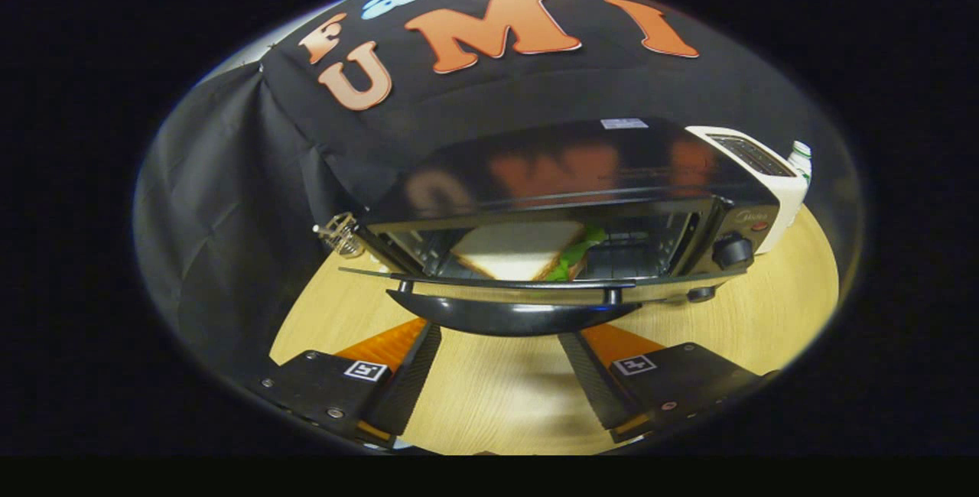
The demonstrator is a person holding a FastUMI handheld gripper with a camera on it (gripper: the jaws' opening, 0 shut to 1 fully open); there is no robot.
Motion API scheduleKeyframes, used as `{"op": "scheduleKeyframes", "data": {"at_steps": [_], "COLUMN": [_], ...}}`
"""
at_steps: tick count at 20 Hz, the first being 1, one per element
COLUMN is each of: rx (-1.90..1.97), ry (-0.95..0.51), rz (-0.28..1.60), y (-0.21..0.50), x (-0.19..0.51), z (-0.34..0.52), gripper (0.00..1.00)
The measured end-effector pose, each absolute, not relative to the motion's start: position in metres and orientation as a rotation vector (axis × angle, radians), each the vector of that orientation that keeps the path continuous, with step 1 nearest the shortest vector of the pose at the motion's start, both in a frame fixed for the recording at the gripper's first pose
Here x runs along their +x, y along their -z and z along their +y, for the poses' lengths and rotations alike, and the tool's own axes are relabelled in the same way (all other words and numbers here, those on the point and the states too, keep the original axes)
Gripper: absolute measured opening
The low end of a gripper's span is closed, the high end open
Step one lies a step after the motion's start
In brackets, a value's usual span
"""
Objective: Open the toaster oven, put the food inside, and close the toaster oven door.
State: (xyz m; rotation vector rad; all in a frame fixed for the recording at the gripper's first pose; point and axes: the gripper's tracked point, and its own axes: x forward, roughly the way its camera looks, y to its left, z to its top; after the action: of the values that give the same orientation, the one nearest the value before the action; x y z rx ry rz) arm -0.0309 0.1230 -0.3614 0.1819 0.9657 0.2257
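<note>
A black toaster oven (581,168) stands on the wooden table (497,405) with its glass door (489,277) swung down almost flat toward me. Inside on the rack lies a triangular white-bread sandwich (516,248) with green lettuce (580,252) showing at its right edge. The door's curved black handle (512,316) is right at my fingertips and overlaps them. My gripper (501,332) is open, fingers wide apart, tips under or just behind the handle, with nothing held between them.
A black knob (733,251) sits on the oven's right panel. A white slot toaster (757,168) and a small bottle (800,154) stand to the oven's right. A metal wire utensil (340,235) lies at the oven's left corner. Black cloth hangs behind.
</note>
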Motion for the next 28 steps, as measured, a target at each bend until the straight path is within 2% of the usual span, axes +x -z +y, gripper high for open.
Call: {"op": "scheduleKeyframes", "data": {"at_steps": [5,11,18,28], "rx": [0.216,0.19,0.123,0.036], "ry": [-0.19,-0.19,-0.21,-0.141], "rz": [0.892,0.858,0.569,0.233], "y": [0.337,0.314,0.193,0.048], "x": [0.001,-0.009,0.016,0.02], "z": [0.12,0.115,0.084,0.04], "gripper": [0.91,0.92,0.92,0.92]}}
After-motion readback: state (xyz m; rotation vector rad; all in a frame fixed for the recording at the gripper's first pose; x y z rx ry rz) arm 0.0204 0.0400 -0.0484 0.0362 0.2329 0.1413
